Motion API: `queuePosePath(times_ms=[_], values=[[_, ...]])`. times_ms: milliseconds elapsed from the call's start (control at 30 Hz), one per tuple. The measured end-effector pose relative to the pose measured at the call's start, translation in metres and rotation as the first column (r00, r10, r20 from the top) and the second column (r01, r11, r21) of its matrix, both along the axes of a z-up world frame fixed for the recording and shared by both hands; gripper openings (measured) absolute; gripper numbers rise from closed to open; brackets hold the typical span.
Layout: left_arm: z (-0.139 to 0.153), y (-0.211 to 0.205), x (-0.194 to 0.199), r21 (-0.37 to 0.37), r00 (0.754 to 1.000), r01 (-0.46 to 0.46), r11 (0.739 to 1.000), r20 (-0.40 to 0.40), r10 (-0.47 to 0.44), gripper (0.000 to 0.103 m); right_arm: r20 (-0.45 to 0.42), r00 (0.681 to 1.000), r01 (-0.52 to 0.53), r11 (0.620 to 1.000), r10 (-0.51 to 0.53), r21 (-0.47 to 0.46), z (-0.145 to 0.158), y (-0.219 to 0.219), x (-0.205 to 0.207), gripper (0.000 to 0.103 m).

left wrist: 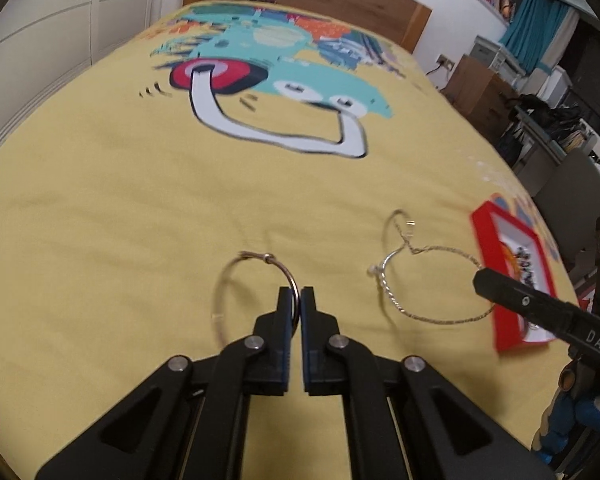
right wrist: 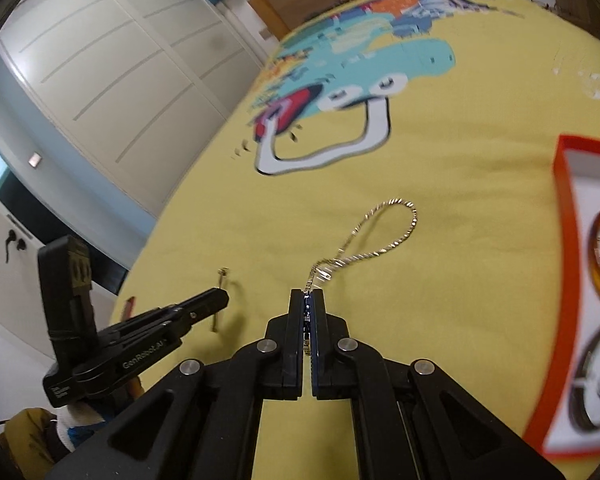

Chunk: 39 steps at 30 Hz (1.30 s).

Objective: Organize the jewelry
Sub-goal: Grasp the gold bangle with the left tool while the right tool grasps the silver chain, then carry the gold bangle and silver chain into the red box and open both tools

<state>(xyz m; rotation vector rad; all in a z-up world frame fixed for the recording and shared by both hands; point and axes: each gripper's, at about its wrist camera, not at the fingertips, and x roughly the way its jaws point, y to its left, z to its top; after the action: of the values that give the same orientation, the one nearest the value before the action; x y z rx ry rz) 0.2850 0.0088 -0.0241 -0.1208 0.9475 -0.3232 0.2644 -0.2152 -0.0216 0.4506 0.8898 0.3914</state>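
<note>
Left wrist view: left claw point(left wrist: 296, 294) pinches hoop ring point(left wrist: 256, 280) on bed point(left wrist: 140, 220); right claw point(right wrist: 307, 296) grips chain point(right wrist: 380, 236), likely headed for red box point(right wrist: 560, 184) at right.

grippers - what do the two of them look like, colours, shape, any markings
Both the left gripper and the right gripper are matte black plastic: angular linkage arms with triangular cut-outs, round silver pivot screws, and flat narrow jaws with blue inner faces. White lettering reads "GenRobot.AI" on the left one's side and "DAS" on the right one's.
</note>
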Motion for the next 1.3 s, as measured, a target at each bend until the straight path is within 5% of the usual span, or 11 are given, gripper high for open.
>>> queuePosePath(times_ms=[600, 1300], values=[[0.095, -0.005, -0.128, -0.064, 0.988, 0.046, 0.997, 0.148, -0.036, 0.003, 0.18, 0.984, 0.007, 0.999, -0.001, -0.031, 0.11, 0.001, -0.126, 0.003], [0.143, -0.095, -0.16, -0.074, 0.962, 0.17, 0.983, 0.228, -0.149, 0.003, 0.287, 0.952, 0.118, 0.993, -0.107, -0.022, 0.155, -0.087, -0.184, 0.003]])
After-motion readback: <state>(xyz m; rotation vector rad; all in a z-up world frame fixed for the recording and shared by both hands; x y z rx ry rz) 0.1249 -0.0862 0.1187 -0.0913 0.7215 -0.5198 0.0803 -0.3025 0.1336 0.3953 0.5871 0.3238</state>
